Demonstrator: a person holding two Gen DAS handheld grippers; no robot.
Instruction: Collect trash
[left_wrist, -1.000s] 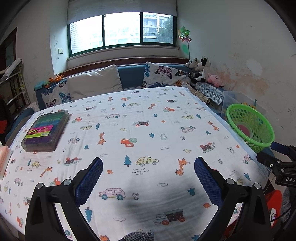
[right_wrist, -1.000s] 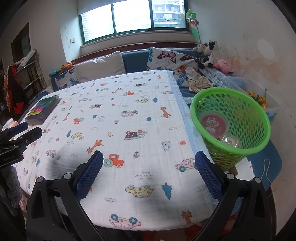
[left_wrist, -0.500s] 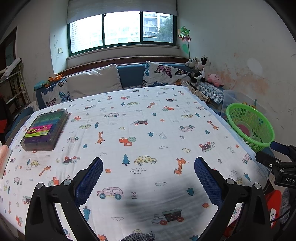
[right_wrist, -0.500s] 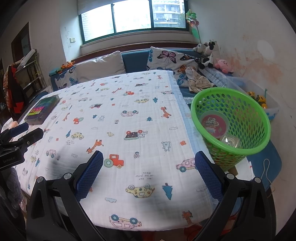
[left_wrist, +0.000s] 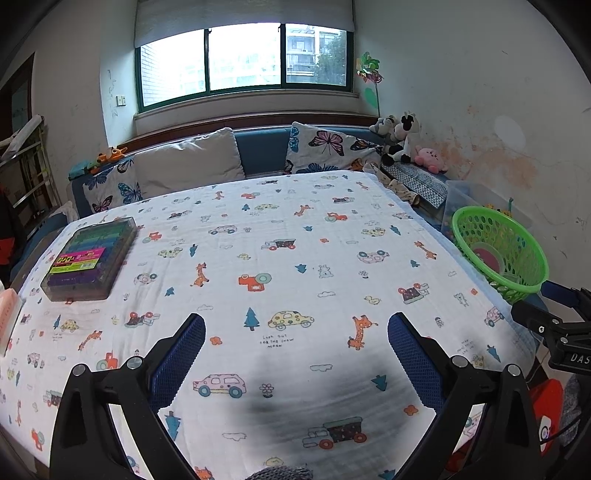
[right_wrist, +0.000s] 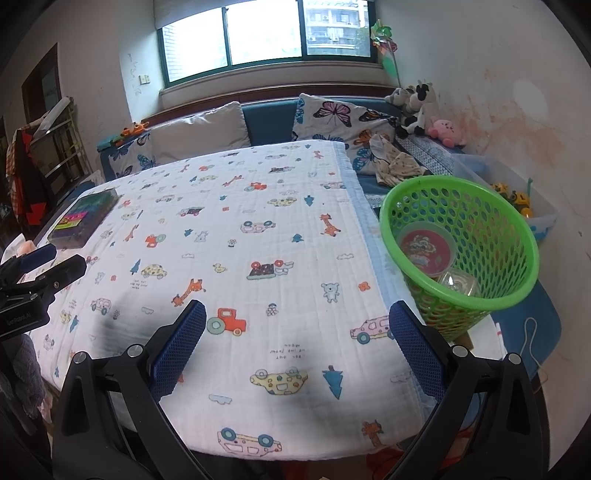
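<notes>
A green mesh basket (right_wrist: 476, 206) stands at the table's right edge; it also shows in the left wrist view (left_wrist: 480, 229). Inside it lie a round red-lidded container (right_wrist: 426, 247) and a clear plastic cup (right_wrist: 458, 282). My left gripper (left_wrist: 295, 328) is open and empty above the near middle of the cartoon-print tablecloth (left_wrist: 280, 266). My right gripper (right_wrist: 297, 321) is open and empty over the cloth's near right part, just left of the basket. Each gripper shows in the other's view, the right gripper (left_wrist: 554, 314) at the right and the left gripper (right_wrist: 40, 269) at the left.
A dark box of coloured pens (left_wrist: 90, 258) lies on the table's left side. A pink object (left_wrist: 7, 317) pokes in at the far left edge. A sofa with pillows (left_wrist: 188, 166) and plush toys (left_wrist: 406, 140) runs behind the table.
Both grippers have stayed open and empty. The left wrist view has drawn back slightly from the table; the right one has hardly moved.
</notes>
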